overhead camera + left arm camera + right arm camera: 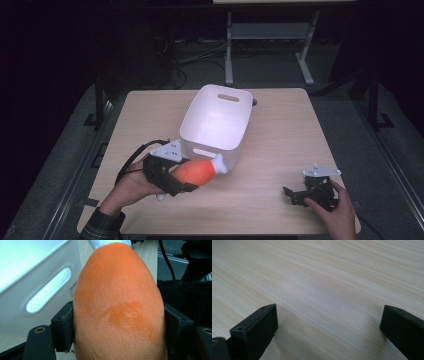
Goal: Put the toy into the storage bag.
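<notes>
The left claw (192,175) pinches the soft orange plush drumstick with a white bone end (197,171) just beside the white plastic bin (217,125), likely to drop it in; the right claw (295,194) rests spread on the pale wooden surface (280,130)

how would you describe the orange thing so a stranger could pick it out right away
Find the white bin in the middle of the wooden table. Just in front of its near wall, the left gripper clamps an orange plush toy. It alone is brightly coloured, with a white tip.
</notes>
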Demonstrator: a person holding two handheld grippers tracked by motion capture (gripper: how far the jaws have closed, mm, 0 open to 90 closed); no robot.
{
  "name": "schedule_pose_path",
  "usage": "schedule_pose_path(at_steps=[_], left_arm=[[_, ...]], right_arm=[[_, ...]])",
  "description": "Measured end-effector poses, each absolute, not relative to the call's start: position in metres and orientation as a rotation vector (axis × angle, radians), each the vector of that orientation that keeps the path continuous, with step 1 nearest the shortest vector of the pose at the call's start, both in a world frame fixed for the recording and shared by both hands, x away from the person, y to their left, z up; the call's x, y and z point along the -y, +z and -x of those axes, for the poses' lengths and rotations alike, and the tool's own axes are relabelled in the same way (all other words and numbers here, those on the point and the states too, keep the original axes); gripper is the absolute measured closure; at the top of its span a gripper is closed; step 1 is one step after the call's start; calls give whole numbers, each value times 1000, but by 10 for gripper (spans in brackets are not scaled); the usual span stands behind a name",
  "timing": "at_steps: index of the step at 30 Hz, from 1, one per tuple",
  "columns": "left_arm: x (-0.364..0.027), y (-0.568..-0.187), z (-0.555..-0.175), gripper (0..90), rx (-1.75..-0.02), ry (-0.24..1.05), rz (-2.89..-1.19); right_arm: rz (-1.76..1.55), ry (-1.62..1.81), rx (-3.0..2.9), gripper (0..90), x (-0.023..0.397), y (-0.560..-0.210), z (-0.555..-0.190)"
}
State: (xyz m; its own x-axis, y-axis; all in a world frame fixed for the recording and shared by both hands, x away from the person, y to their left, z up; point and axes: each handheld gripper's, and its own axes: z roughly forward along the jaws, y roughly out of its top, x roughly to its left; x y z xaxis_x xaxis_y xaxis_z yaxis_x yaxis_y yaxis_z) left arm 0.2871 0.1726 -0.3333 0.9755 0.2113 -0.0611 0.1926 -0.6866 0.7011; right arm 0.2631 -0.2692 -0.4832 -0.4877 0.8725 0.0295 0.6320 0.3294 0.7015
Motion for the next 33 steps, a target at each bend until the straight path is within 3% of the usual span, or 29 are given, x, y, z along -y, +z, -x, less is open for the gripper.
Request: schedule_pose_path(at_steps=[33], left_arm=[[-163, -289, -339, 249, -317, 79, -2329]], right_arm=[[-1336, 945, -2246, 9, 269, -483, -263]])
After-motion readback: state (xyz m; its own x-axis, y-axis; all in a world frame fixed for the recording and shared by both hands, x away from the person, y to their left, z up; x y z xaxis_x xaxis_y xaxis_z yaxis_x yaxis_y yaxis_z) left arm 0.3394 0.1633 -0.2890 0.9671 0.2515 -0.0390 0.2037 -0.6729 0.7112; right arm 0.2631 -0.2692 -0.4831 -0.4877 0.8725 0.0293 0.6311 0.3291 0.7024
